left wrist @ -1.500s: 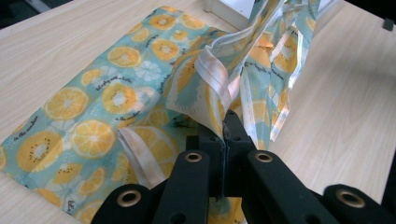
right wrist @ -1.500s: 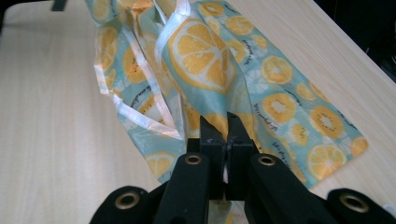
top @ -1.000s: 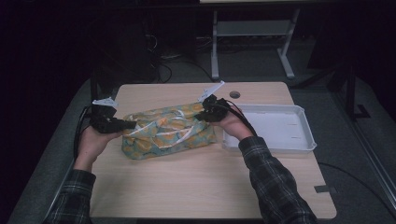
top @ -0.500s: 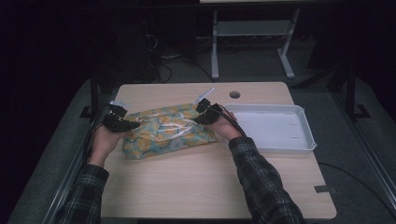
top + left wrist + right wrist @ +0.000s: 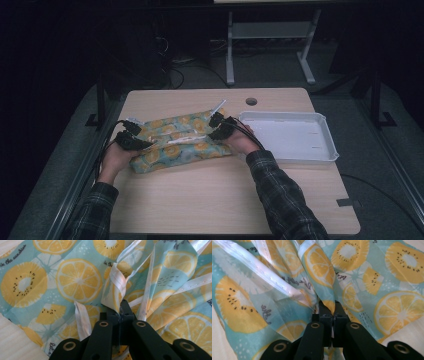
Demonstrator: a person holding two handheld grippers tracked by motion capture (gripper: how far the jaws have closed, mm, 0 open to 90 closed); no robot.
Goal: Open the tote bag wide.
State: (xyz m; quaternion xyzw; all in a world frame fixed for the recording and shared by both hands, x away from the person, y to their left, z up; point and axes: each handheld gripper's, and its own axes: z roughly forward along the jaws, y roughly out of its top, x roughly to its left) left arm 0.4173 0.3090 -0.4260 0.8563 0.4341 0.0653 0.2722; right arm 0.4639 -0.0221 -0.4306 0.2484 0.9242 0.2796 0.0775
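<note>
— Looking along the left gripper (image 5: 121,311), what sits between its black fingers (image 5: 127,308)?
— A bunched fold of the turquoise cloth printed with orange and kiwi slices (image 5: 75,282). The fingers are pressed together on it, with a white hem strip rising just above the tips.
— And the right gripper (image 5: 329,307)?
— Same picture: its fingers (image 5: 324,308) are pinched tight on a pleat of that cloth, which fans out above and to both sides of the tips.
— Where does the cloth lie overall?
— On the pale wooden table (image 5: 225,200), stretched between the two grippers, one at each end. The white rectangular plastic tray (image 5: 327,150) lies just beyond the right gripper, on the side away from the cloth.
</note>
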